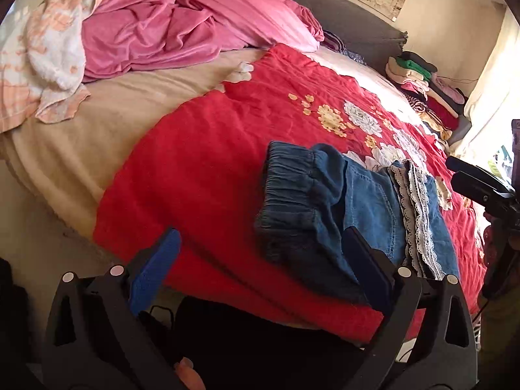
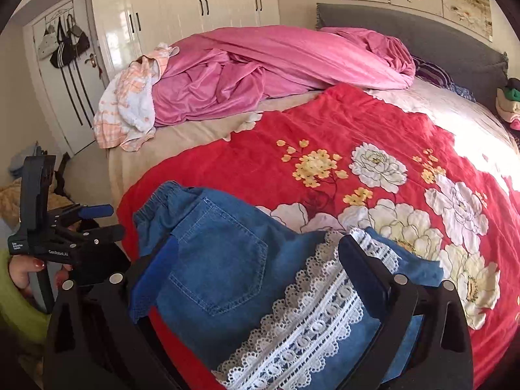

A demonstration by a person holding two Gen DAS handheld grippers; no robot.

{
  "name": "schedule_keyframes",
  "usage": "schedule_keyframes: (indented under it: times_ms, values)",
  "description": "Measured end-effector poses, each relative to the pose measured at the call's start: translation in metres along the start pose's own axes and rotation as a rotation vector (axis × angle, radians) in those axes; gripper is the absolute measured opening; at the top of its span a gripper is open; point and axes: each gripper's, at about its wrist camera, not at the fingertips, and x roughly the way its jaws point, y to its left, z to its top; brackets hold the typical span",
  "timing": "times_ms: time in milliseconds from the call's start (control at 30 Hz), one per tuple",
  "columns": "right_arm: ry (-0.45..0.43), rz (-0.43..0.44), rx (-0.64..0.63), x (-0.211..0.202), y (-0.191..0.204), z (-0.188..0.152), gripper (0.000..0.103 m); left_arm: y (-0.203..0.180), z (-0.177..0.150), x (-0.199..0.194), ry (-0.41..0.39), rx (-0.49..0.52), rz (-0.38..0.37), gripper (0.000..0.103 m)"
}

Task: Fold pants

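Observation:
The blue denim pants point(image 1: 351, 201) lie folded in a compact stack on the red floral bedspread point(image 1: 211, 149), elastic waistband to the left and white lace hems point(image 1: 416, 217) on top at the right. My left gripper point(image 1: 260, 253) is open and empty, just in front of the stack's waistband end. In the right wrist view the pants point(image 2: 227, 253) with a back pocket and lace hems point(image 2: 312, 318) lie under my right gripper point(image 2: 260, 269), which is open with its fingers apart above the stack. The left gripper also shows at the left there point(image 2: 100, 219).
A pink quilt point(image 1: 182, 22) and a peach-and-white towel point(image 1: 48, 52) are heaped at the far side of the bed. A pile of folded clothes point(image 1: 422, 87) sits at the far right by the grey headboard point(image 2: 422, 29). White wardrobes point(image 2: 182, 3) and a door stand behind.

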Motion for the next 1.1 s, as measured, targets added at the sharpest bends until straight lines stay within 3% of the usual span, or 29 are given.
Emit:
schedule_keyframes:
  times_ms: [333, 500, 533, 1000, 1067, 1100]
  values:
    - [0.09, 0.088, -0.121, 0.054, 0.033, 0.037, 0.098, 0.001, -0.011, 0.024, 0.06, -0.039, -0.12, 0.092]
    - [0.179, 0.133, -0.193, 0.087, 0.045, 0.05, 0.098, -0.011, -0.014, 0.035, 0.087, -0.029, -0.18, 0.053]
    - [0.189, 0.146, -0.2, 0.092, 0.047, 0.051, 0.098, -0.014, -0.015, 0.039, 0.094, -0.016, -0.184, 0.05]
    - [0.41, 0.343, -0.287, 0.179, 0.081, 0.051, 0.097, -0.007, -0.023, 0.051, 0.111, -0.03, -0.214, 0.048]
    - [0.418, 0.412, -0.269, 0.184, 0.08, 0.047, 0.06, -0.006, -0.024, 0.051, 0.112, -0.028, -0.219, 0.048]
    - [0.411, 0.428, -0.268, 0.185, 0.079, 0.046, 0.059, -0.005, -0.024, 0.051, 0.114, -0.03, -0.224, 0.048]
